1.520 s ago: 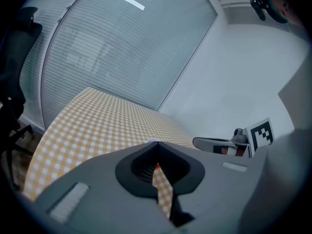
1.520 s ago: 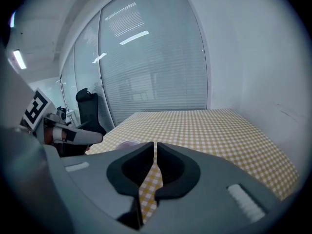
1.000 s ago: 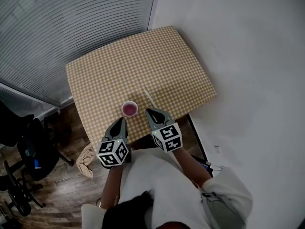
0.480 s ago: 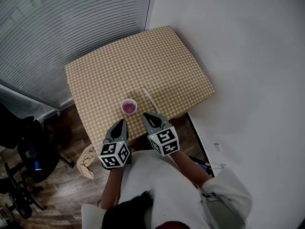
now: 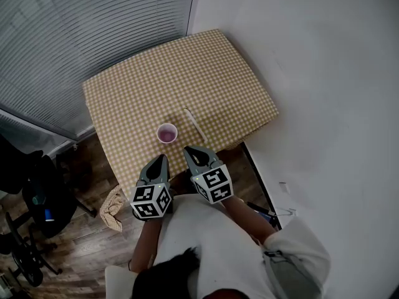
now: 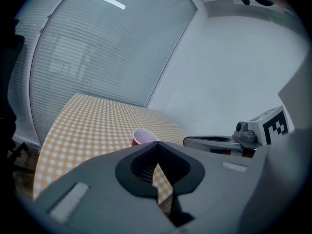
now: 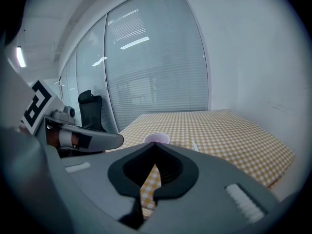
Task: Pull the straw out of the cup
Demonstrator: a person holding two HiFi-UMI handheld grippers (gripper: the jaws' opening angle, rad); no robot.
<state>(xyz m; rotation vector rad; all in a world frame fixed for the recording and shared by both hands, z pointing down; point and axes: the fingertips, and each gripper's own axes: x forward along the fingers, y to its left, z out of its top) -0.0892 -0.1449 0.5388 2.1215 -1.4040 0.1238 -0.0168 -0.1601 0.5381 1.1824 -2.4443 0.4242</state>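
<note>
A small cup (image 5: 166,132) with a pinkish inside stands near the front edge of the yellow checked table (image 5: 137,92). A white straw (image 5: 194,124) lies flat on the cloth just right of the cup, outside it. My left gripper (image 5: 161,159) and right gripper (image 5: 187,149) hover side by side at the table's near edge, short of the cup, both shut and empty. The left gripper view shows the cup (image 6: 144,136) just beyond the closed left gripper (image 6: 156,144). In the right gripper view the cup (image 7: 157,139) and straw (image 7: 195,145) lie ahead of the closed right gripper (image 7: 156,144).
Window blinds (image 5: 75,23) run behind and left of the table, and a white wall (image 5: 324,73) is at the right. A black office chair (image 5: 31,198) and a crumpled cloth (image 5: 112,207) sit on the wooden floor at lower left.
Both grippers have drawn back a little from the cup toward the table's near edge. Cup and straw have stayed where they were.
</note>
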